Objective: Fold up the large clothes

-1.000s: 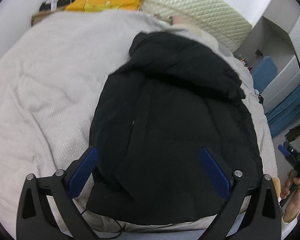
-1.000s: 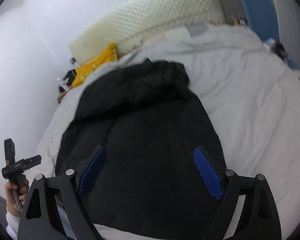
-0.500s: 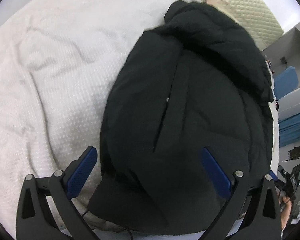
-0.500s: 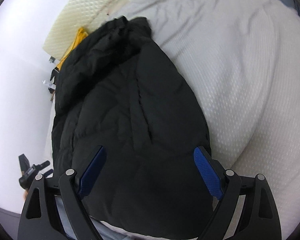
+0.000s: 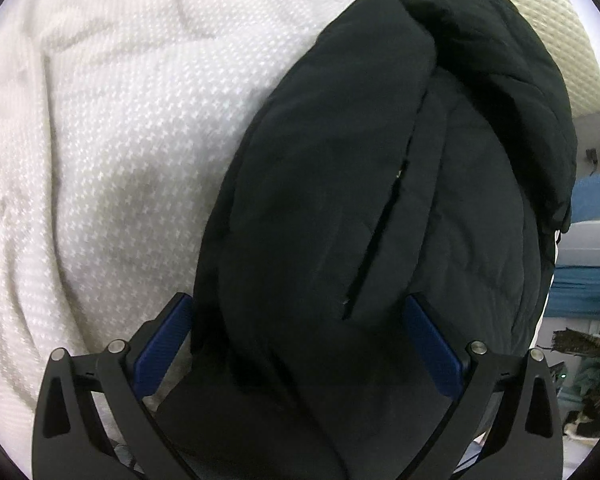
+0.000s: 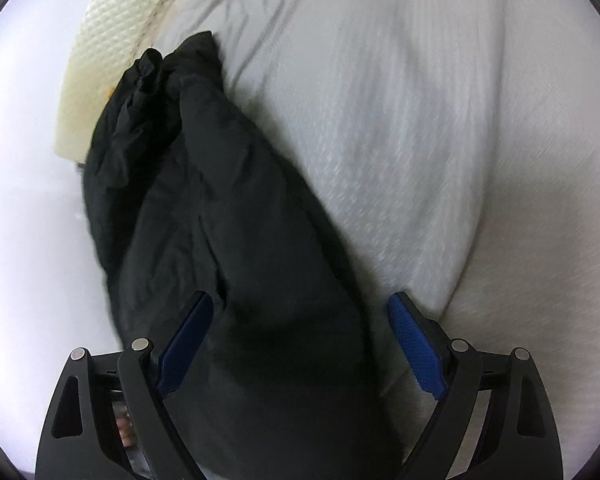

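Black jacket (image 5: 380,200) lying lengthwise on white bedspread (image 5: 100,140), hem end between the spread jaws of left gripper (image 5: 300,344) and right gripper (image 6: 300,344); risk: slick padded layers slipping apart if only the top layer is pinched.

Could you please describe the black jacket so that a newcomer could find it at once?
Look at the white textured blanket covering the bed. The black jacket lies on it, reaching toward the cream quilted headboard. It is the only dark, puffy garment there.
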### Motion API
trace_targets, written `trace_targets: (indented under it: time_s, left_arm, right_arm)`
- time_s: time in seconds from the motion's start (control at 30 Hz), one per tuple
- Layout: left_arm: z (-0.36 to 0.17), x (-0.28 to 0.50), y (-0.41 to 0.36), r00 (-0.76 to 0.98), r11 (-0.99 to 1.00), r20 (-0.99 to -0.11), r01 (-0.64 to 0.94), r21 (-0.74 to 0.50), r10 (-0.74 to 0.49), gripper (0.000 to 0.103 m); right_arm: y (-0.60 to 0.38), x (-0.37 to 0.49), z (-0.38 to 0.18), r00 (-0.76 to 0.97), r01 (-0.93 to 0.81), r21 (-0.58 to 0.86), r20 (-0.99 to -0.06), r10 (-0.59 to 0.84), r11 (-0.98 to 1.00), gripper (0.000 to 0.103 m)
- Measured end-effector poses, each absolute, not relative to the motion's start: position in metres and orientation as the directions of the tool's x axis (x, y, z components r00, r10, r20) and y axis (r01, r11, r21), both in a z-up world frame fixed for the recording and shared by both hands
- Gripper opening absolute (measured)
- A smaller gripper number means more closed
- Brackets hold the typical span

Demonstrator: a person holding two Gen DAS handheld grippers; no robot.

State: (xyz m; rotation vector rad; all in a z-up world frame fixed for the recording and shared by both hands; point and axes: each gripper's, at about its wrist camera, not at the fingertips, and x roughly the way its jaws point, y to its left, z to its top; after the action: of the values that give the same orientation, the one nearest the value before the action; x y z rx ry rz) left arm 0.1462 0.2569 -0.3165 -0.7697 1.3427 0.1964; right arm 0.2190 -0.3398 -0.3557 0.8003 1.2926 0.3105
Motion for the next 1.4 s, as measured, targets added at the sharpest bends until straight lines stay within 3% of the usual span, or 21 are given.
trace_targets:
  time_s: [0.37,0.53,0.73,0.83,0.97,1.2,1.4]
  left_arm:
    - [-0.330,0.132,0.253,0.254,0.717,-0.869,-0.491,-0.494,-0.425,0.103]
    - [-0.320,0.131,0.237,0.314,0.689,-0.770,-0.345,-0.637,-0.555,0.102]
    - [-0.318,0.132,0.234,0.314,0.691,-0.756,-0.308,-0.654,-0.575,0.102]
    - [-0.329,0.139,0.233,0.259,0.712,-0.793,-0.350,-0.609,-0.551,0.102]
    - [-0.341,0.143,0.239,0.230,0.708,-0.820,-0.418,-0.569,-0.524,0.103]
    - [-0.342,0.137,0.242,0.206,0.715,-0.843,-0.453,-0.532,-0.497,0.103]
    - [-0.335,0.145,0.234,0.217,0.682,-0.783,-0.395,-0.616,-0.582,0.102]
  right_arm:
    - [-0.319,0.217,-0.352,0.227,0.168,0.749,-0.663,0.714,0.641,0.092]
    - [-0.318,0.211,-0.340,0.241,0.101,0.828,-0.558,0.794,0.551,0.092]
    - [-0.301,0.211,-0.314,0.246,-0.040,0.889,-0.433,0.867,0.455,0.095]
    - [-0.302,0.212,-0.319,0.241,-0.013,0.883,-0.452,0.859,0.468,0.096]
    - [-0.311,0.213,-0.343,0.201,0.108,0.830,-0.558,0.805,0.548,0.096]
    - [-0.306,0.214,-0.348,0.178,0.109,0.803,-0.595,0.784,0.586,0.096]
    - [-0.295,0.215,-0.342,0.171,0.056,0.859,-0.511,0.842,0.510,0.096]
